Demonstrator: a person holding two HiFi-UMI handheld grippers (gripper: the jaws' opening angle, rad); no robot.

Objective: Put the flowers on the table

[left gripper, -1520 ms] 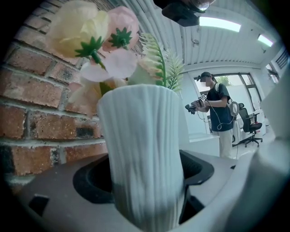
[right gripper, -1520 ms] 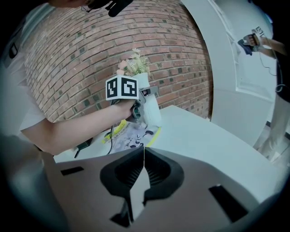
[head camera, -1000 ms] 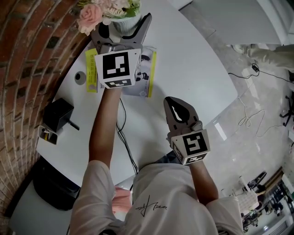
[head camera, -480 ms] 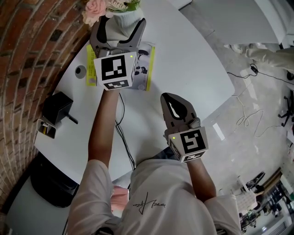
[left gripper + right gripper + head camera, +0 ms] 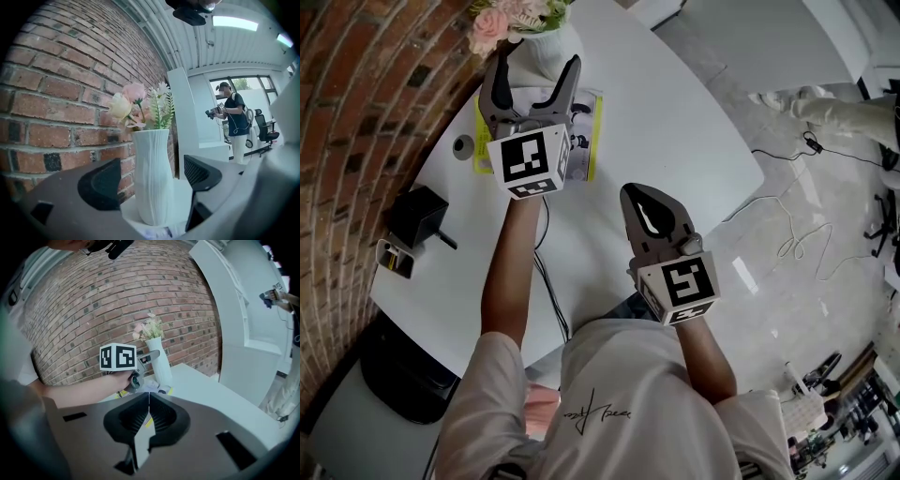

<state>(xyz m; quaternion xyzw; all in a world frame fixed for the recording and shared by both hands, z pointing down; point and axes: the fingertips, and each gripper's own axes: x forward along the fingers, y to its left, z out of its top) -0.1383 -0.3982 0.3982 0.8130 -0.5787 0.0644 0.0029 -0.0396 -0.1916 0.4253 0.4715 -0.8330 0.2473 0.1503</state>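
Pink and cream flowers (image 5: 508,17) stand in a white ribbed vase (image 5: 547,44) at the far end of the white table (image 5: 675,112), against the brick wall. My left gripper (image 5: 534,64) is open, its jaws spread either side of the vase's foot. In the left gripper view the vase (image 5: 150,154) stands upright on the table with the flowers (image 5: 138,105) on top, a gap showing to each pad (image 5: 101,185). My right gripper (image 5: 650,208) is shut on nothing and hovers near the table's near edge; in its own view (image 5: 148,405) the pads meet.
A yellow-edged booklet (image 5: 586,141) lies under the left gripper. A black box (image 5: 417,217), a small round thing (image 5: 464,145) and a phone-like item (image 5: 394,258) sit at the left. A black cable (image 5: 546,277) crosses the table. A person (image 5: 233,117) stands far off.
The left gripper has drawn back a little from the vase toward the person, so the vase now sits at its fingertips rather than deep between the jaws. The right gripper has barely moved.
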